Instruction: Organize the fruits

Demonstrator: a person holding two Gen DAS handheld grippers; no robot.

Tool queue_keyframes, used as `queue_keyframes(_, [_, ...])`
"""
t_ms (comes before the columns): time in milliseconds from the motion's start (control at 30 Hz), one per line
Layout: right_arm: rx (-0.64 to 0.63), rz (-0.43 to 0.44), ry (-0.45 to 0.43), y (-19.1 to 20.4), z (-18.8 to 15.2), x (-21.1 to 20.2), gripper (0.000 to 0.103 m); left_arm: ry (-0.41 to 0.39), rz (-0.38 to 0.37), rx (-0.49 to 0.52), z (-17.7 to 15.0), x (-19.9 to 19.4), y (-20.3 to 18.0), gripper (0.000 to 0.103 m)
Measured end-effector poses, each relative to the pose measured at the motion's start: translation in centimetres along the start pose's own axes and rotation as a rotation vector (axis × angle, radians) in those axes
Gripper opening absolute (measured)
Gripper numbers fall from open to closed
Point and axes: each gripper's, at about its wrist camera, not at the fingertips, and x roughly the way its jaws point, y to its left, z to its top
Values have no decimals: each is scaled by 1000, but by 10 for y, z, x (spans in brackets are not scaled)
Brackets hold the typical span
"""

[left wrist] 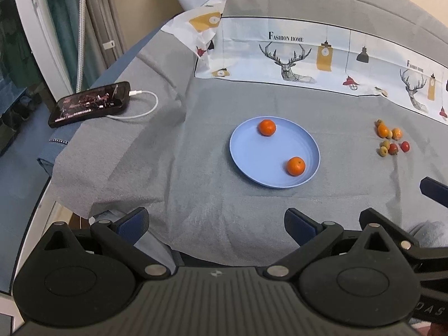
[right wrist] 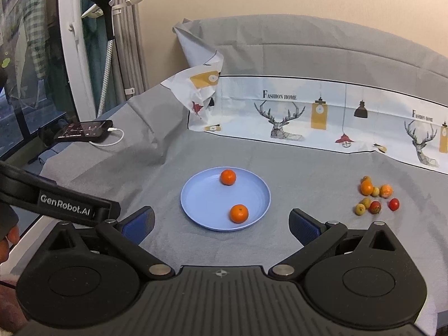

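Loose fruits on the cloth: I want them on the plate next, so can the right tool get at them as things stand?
Probably yes. The right tool is open and empty, and only bare cloth lies between it and the loose fruits.

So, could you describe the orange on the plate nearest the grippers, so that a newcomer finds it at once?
On the grey cloth lies a round blue plate. Two oranges sit on it; this orange rests by the near rim, closest to the grippers, while the other orange lies at the far rim.
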Motion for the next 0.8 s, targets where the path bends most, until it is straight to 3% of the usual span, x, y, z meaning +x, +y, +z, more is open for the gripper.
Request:
queue_keyframes(567, [75, -4, 76, -20, -3, 37, 101, 86, -9, -7, 24, 38, -12, 103])
queue_keyframes(700, [147, -48, 86, -41, -8, 46, 101, 93, -16, 29, 32, 46, -29, 103])
queue_keyframes(800, [208, -126, 75, -67, -15, 49, 101, 119, -33, 79, 37, 59, -54, 103])
